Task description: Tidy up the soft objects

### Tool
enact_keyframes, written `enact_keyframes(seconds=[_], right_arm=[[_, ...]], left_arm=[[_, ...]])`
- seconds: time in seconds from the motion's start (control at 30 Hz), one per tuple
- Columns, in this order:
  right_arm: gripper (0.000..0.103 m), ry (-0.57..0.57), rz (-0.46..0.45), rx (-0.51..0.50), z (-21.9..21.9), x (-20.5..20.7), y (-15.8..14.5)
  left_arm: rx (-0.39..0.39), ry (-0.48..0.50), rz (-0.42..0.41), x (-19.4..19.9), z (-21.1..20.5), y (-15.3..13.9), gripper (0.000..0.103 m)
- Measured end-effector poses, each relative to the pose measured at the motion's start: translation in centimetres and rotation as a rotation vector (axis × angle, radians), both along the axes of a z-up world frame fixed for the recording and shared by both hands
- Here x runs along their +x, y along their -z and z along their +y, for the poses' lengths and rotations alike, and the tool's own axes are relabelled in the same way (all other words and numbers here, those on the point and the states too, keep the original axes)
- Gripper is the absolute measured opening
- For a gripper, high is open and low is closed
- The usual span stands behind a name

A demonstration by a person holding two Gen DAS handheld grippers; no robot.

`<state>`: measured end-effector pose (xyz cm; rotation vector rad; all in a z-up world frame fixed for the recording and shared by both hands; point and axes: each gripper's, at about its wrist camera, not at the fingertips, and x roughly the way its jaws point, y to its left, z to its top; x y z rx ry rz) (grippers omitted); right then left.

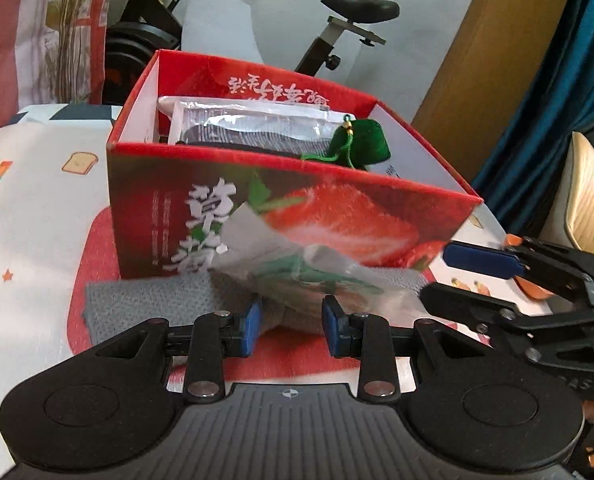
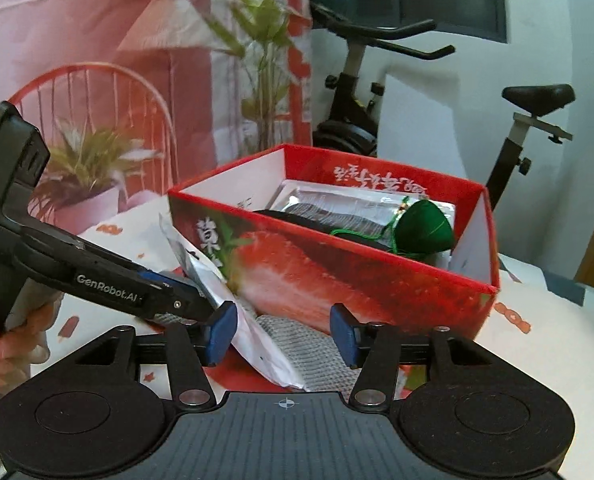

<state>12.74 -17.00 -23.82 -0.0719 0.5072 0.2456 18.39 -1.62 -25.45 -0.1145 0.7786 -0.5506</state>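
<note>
A red strawberry-print box (image 1: 289, 216) (image 2: 337, 276) stands on the table. Inside lie a clear packet with dark fabric (image 1: 253, 128) (image 2: 337, 210) and a green pouch (image 1: 361, 142) (image 2: 427, 228). A clear plastic packet with green contents (image 1: 293, 264) (image 2: 249, 320) leans against the box front over a grey knitted cloth (image 1: 157, 304) (image 2: 297, 340). My left gripper (image 1: 291, 324) (image 2: 185, 292) is partly closed around the packet's lower edge; whether it grips is unclear. My right gripper (image 2: 283, 334) is open, its fingers on either side of the packet and cloth; it also shows at the right of the left wrist view (image 1: 453, 276).
The table has a white printed cloth (image 1: 37, 208) with a red patch under the box. An exercise bike (image 1: 337, 32) (image 2: 497, 120) stands behind. A pink backdrop with plants (image 2: 97, 100) is at the left. A wooden chair (image 1: 585, 200) is at the right.
</note>
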Motion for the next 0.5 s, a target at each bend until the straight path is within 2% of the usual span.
enact_keyframes(seconds=[0.17,0.23,0.27,0.5], right_arm=[[0.052,0.052,-0.022,0.104,-1.8,0.2,0.3],[0.059,0.053,-0.036,0.151,-2.5,0.0,0.3],[0.059,0.055,-0.037,0.16,-2.8,0.0,0.4],[0.058,0.068,0.009,0.132,-2.9,1.1,2.2]], left_arm=[[-0.014,-0.029,0.013,1.1,-0.1,0.1,0.034],[-0.025,-0.04,0.014,1.6,-0.1,0.1,0.034],[-0.028,-0.048,0.01,1.7,-0.1,0.0,0.034],[-0.024,-0.059,0.006,2.5,-0.4,0.1,0.035]])
